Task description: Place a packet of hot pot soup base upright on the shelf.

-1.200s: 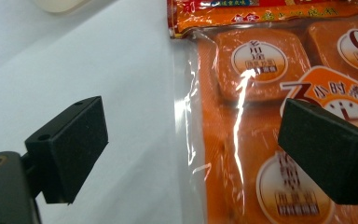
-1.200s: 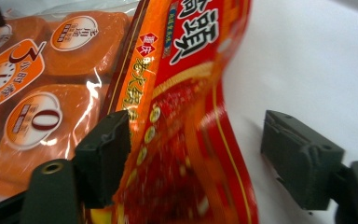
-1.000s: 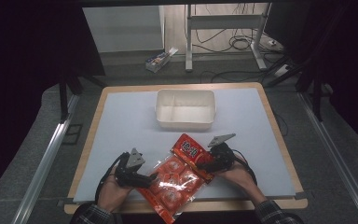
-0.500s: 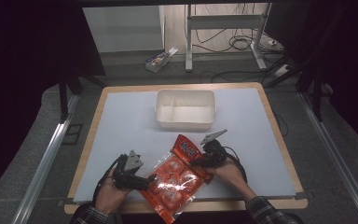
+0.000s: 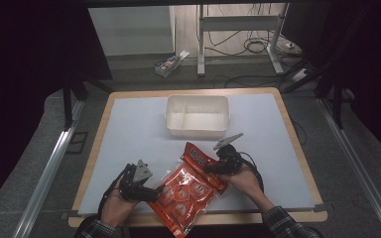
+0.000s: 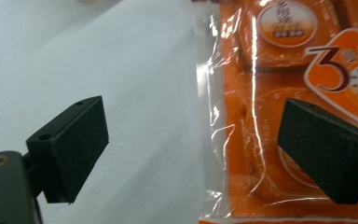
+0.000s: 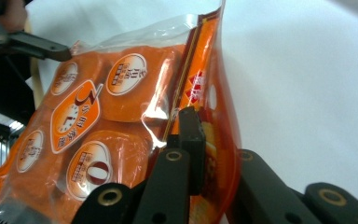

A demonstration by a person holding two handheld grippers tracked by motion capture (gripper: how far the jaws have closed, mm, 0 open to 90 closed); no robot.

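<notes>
Jaws of my right gripper [image 7: 200, 154] have just been closing and now pinch the orange snack bag's [image 5: 188, 186] edge near the table's [image 5: 129, 129] front; my left gripper [image 6: 205, 154] stands spread astride its other edge

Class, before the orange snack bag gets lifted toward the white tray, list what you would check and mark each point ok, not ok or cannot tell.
1. Right gripper shut on the orange plastic snack bag at its top edge: ok; its jaws have just been closing.
2. Left gripper gripping the bag: not ok, jaws open astride the bag's clear side seam.
3. White rectangular plastic tray empty: ok.
4. Path over the pale blue table top free: ok.
5. Bag sealed: cannot tell.
</notes>
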